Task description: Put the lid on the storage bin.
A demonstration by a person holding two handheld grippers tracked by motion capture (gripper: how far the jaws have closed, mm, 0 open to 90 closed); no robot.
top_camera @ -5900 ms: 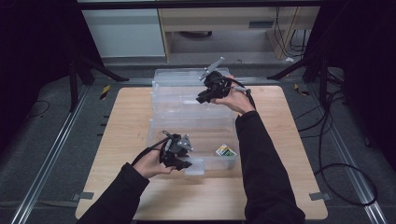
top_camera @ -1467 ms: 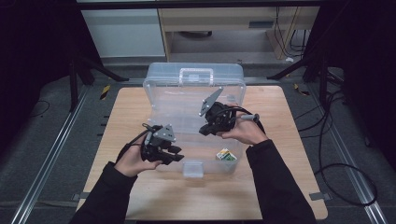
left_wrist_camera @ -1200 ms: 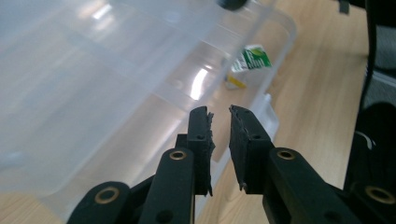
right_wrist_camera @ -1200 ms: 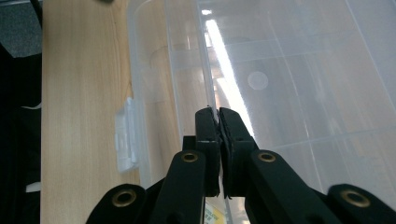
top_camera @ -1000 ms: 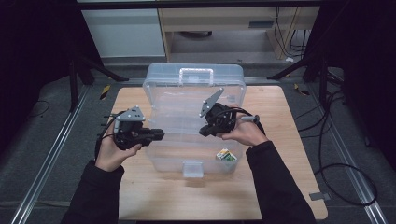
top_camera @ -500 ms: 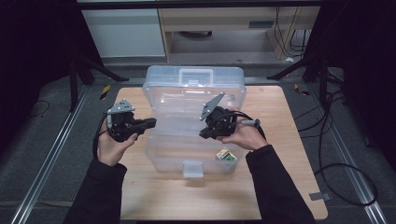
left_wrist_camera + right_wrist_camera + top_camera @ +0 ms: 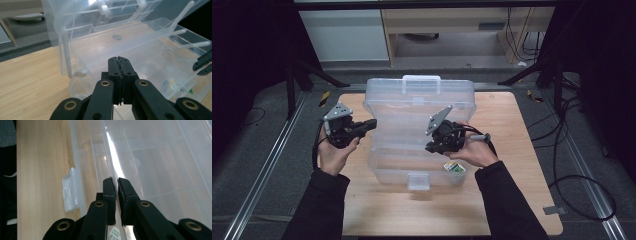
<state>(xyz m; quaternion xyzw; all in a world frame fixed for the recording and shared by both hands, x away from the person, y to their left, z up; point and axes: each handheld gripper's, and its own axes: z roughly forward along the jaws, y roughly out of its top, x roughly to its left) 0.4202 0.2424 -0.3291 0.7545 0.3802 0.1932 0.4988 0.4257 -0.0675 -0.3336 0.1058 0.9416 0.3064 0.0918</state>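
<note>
1. A clear plastic box point(image 7: 412, 150) stands in the middle of the wooden tabletop point(image 7: 522, 165). Its lid point(image 7: 419, 102) is raised and leans toward the far edge, with a handle point(image 7: 422, 82) at the top.
2. The long axis of the box runs left to right across the tabletop in the high view. The open side faces up and toward the person. A white latch point(image 7: 418, 181) sits on the near wall, in the middle.
3. Thin dividers split the inside into compartments. A small yellow and green packet point(image 7: 455, 167) lies in the near right corner of the box.
4. The left tool point(image 7: 371, 124) is held at the left end of the box, pointing toward the side wall. In the left gripper view its jaws are together with nothing between them point(image 7: 119, 65); they have just been closing.
5. The right tool point(image 7: 432, 146) is over the right half of the box. In the right gripper view its jaws point(image 7: 117, 185) are clamped on a thin clear wall of the box, close to the latch point(image 7: 71, 190); I cannot tell whether it is the front rim or a divider.
6. The tabletop is light wood with rounded corners. Around it there is a dark grey floor point(image 7: 257, 165) with metal rails point(image 7: 262, 175), black cables point(image 7: 582, 190) at the right, and pale cabinets point(image 7: 347, 35) behind.
</note>
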